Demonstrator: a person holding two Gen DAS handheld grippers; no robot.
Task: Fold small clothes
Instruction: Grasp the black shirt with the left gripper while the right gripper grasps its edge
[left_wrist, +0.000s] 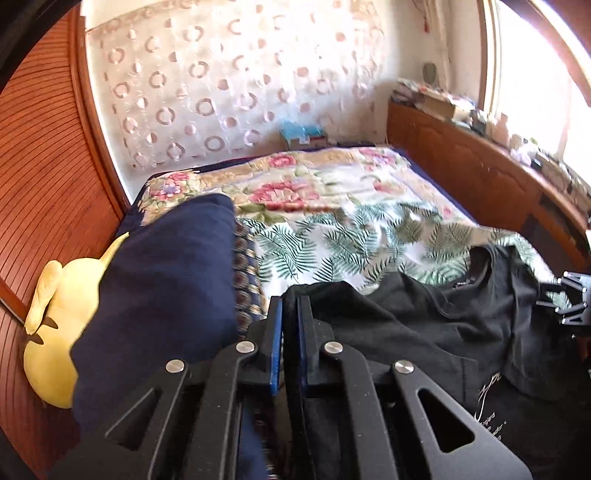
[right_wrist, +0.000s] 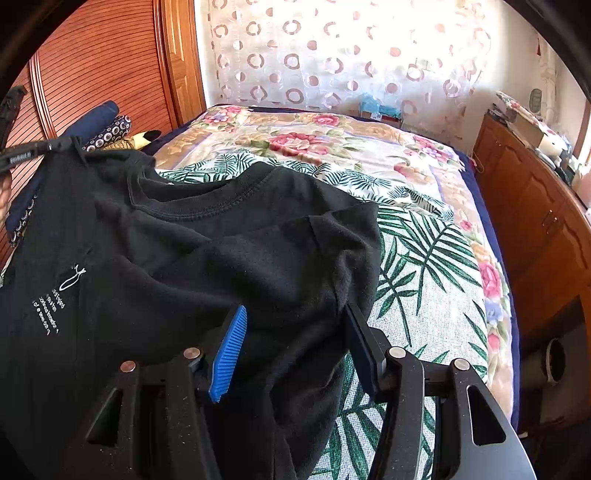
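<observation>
A black shirt (right_wrist: 207, 251) lies rumpled on a bed (right_wrist: 424, 280) with a leaf-print cover, filling the lower left of the right wrist view. Its collar faces up, and small white print shows at the left edge. The left claw (left_wrist: 291, 317) is pinched shut on a bit of the shirt's cloth, low in the centre of its own view. The right claw (right_wrist: 295, 325) stands open over a sleeve, gripping nothing. No neat fold shows yet, so folding seems barely begun; nearly all of it remains.

Two close wrist views, shared bed (left_wrist: 332, 192)
</observation>
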